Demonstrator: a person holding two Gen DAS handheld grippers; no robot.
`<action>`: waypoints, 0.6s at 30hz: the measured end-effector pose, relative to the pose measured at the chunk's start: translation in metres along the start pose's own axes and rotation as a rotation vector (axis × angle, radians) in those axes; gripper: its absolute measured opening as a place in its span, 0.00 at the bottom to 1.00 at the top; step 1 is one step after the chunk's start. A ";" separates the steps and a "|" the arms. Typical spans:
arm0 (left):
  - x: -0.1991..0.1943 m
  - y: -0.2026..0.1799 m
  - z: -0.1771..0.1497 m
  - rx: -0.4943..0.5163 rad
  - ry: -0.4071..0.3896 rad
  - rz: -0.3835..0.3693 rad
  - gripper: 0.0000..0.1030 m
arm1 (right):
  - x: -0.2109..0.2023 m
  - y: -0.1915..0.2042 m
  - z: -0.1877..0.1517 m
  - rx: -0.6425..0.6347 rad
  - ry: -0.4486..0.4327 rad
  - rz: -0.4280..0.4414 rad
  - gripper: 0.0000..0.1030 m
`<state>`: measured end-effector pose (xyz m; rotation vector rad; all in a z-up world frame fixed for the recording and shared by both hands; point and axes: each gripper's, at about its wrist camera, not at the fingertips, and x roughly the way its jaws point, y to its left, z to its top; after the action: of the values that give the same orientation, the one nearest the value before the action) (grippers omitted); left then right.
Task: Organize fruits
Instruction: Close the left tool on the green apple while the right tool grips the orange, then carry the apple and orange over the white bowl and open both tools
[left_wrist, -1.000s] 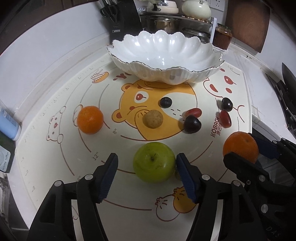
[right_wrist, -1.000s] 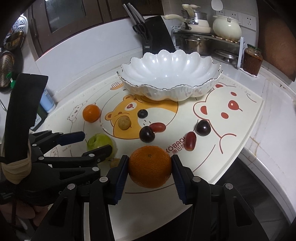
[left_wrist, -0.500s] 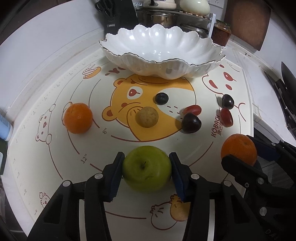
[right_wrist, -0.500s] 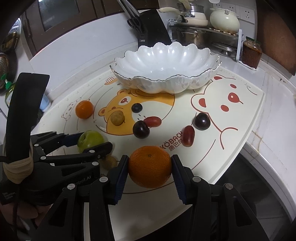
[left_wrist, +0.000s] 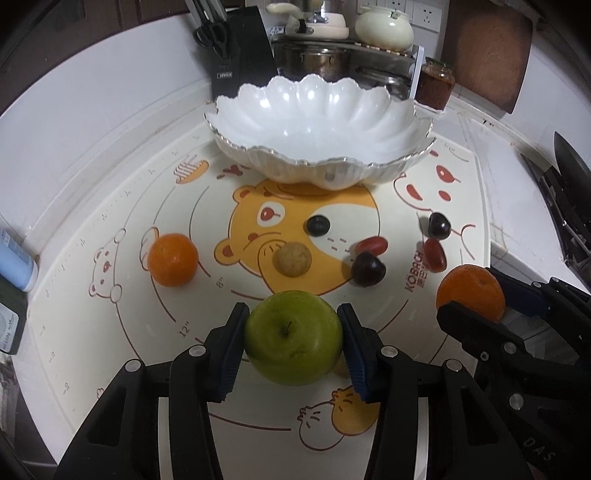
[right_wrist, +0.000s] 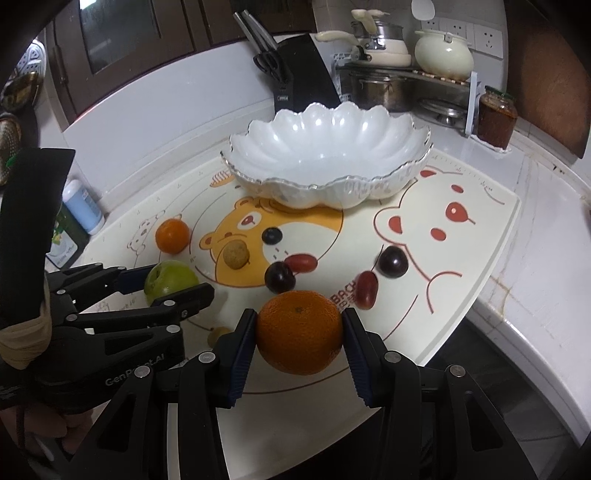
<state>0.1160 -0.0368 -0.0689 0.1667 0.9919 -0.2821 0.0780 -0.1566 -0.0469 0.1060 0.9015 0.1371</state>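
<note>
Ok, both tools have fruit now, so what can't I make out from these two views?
- Small brownish fruit: right wrist view, mostly hidden behind the left tool; left wrist view, behind the apple.
- Whether the apple or the held orange is off the mat: their undersides are hidden in both views.
- Bowl bottom: near rim hides part of it.

Small tan fruit (right_wrist: 218, 335): mostly hidden behind the right claw's (right_wrist: 299, 338) left finger; kind cannot be told.
Green apple (right_wrist: 170, 281): near side covered by the left claw's fingers (right_wrist: 184, 295).
Blue bottle (left_wrist: 14, 264): cut by the left edge.
Mat lettering (left_wrist: 419, 271): partly blocked by fruit.
Knife block label (left_wrist: 224, 75): too small to read.
</note>
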 end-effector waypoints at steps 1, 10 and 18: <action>-0.002 0.000 0.001 0.000 -0.006 0.000 0.47 | -0.001 0.000 0.001 0.000 -0.005 -0.001 0.46; -0.019 0.004 0.012 -0.006 -0.048 0.017 0.47 | -0.012 0.002 0.014 -0.017 -0.050 -0.007 0.46; -0.027 0.004 0.029 -0.002 -0.088 0.021 0.47 | -0.019 -0.001 0.032 -0.017 -0.095 -0.019 0.46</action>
<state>0.1262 -0.0362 -0.0305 0.1610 0.9028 -0.2670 0.0915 -0.1617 -0.0127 0.0873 0.8060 0.1214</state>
